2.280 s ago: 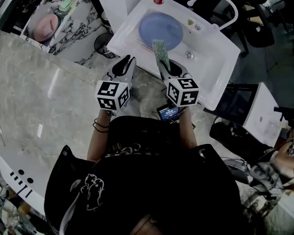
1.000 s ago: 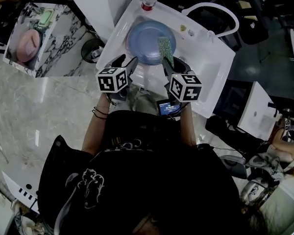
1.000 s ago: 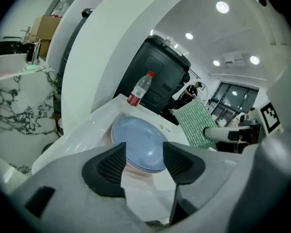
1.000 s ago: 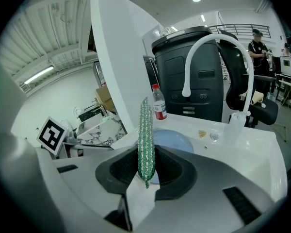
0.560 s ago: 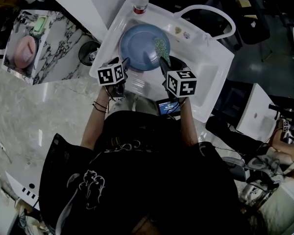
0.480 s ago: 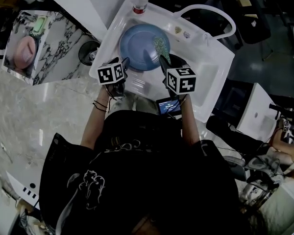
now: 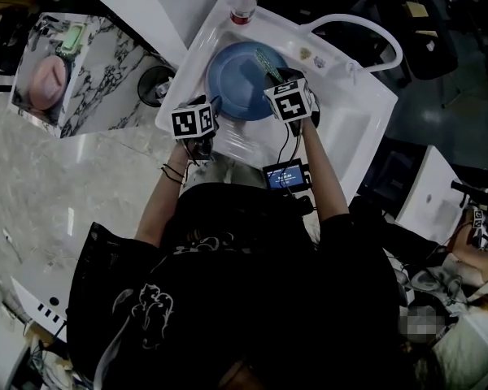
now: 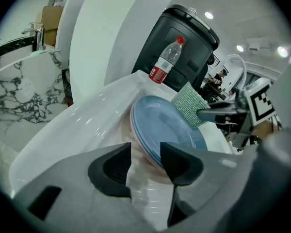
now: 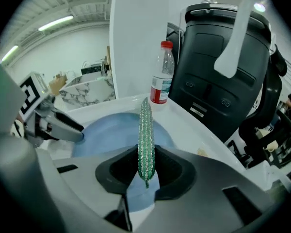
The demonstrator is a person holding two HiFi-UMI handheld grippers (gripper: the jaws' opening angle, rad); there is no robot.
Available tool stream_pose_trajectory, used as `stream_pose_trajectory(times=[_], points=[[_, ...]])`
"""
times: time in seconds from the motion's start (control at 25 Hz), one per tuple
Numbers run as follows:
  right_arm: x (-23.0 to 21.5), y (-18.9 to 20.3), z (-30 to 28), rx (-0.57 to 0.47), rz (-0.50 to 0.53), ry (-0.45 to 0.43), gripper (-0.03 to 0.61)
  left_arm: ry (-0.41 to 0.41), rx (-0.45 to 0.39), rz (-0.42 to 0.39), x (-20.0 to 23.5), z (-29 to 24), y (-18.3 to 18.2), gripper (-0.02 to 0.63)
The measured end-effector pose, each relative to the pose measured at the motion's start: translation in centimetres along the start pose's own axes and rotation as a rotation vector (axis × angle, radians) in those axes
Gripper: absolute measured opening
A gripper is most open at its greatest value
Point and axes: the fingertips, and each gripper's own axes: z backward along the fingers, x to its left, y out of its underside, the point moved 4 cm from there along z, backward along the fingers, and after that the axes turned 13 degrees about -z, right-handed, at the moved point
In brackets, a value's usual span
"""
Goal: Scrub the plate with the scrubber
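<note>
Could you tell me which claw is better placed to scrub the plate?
Right claw: it holds the green mesh scrubber over the round blue plate; the left claw is closing round the rim.

The right gripper [image 7: 272, 75] holds the green scrubber [image 7: 265, 59] over the blue plate [image 7: 232, 88] in the white sink [image 7: 346, 124].

A white sink [image 7: 354, 124] carries most of the things, with a white arched tap [image 7: 366, 24] at its far rim. A blue plate [image 7: 237, 73] lies in the basin's left part. A clear bottle [image 7: 242, 3] with a red cap stands upright on the back corner, and two small bits [image 7: 307, 54] sit on the ledge near the tap. Well to the left, a marble counter [image 7: 114, 63] holds a round pink thing [image 7: 47, 78].
</note>
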Motion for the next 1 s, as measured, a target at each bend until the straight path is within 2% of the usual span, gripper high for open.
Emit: stream_pose_trajectory(times=[0.24,0.6,1.0], points=[[-0.3,-1.1,-4.2,0.064,0.172,0.099,0.086,0.007,0.006,0.005,0.1,0.1,0.0,0.199],[2.2,-1.1,-6.3,0.110,0.322,0.094,0.086,0.024,0.015,0.007,0.5,0.1,0.0,0.199],[6.5,-1.3,-6.3,0.116,0.369,0.011,0.086,0.034,0.015,-0.012,0.5,0.2,-0.1,0.196]])
